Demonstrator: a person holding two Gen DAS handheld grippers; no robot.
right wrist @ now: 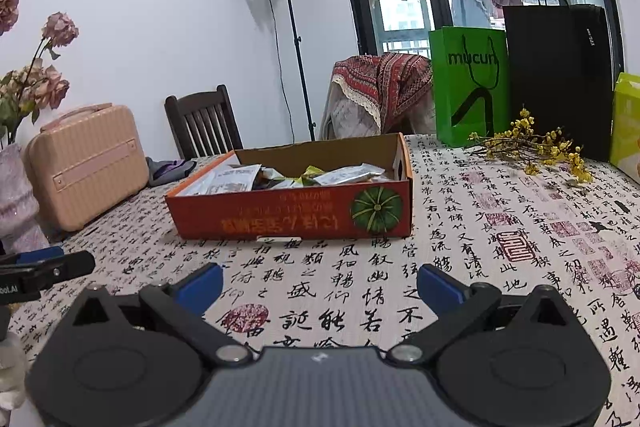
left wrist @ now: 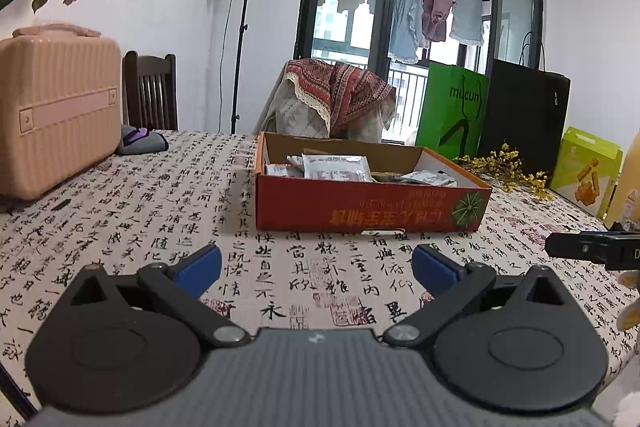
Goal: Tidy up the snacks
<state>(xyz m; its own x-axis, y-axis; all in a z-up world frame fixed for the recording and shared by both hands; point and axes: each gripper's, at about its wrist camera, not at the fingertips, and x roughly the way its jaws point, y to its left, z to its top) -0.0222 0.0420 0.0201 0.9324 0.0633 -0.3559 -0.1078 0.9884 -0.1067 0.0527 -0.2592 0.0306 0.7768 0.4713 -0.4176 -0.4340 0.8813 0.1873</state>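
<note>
Snack packets (left wrist: 336, 167) fill the red cardboard box (left wrist: 360, 207) at twelve o'clock on the desk (left wrist: 120, 227) — left gripper (left wrist: 316, 267) and right gripper (right wrist: 320, 287) both released, empty.

A shallow red-orange cardboard box (left wrist: 370, 205) sat open-topped on the calligraphy-print tablecloth (left wrist: 120, 227) — its printed near wall upside down, with a green pumpkin picture at the right end. Inside lay a loose heap of flat snack packets (left wrist: 336, 167) — mostly silvery-white, a few yellow-green ones (right wrist: 308, 174) toward the middle.
</note>
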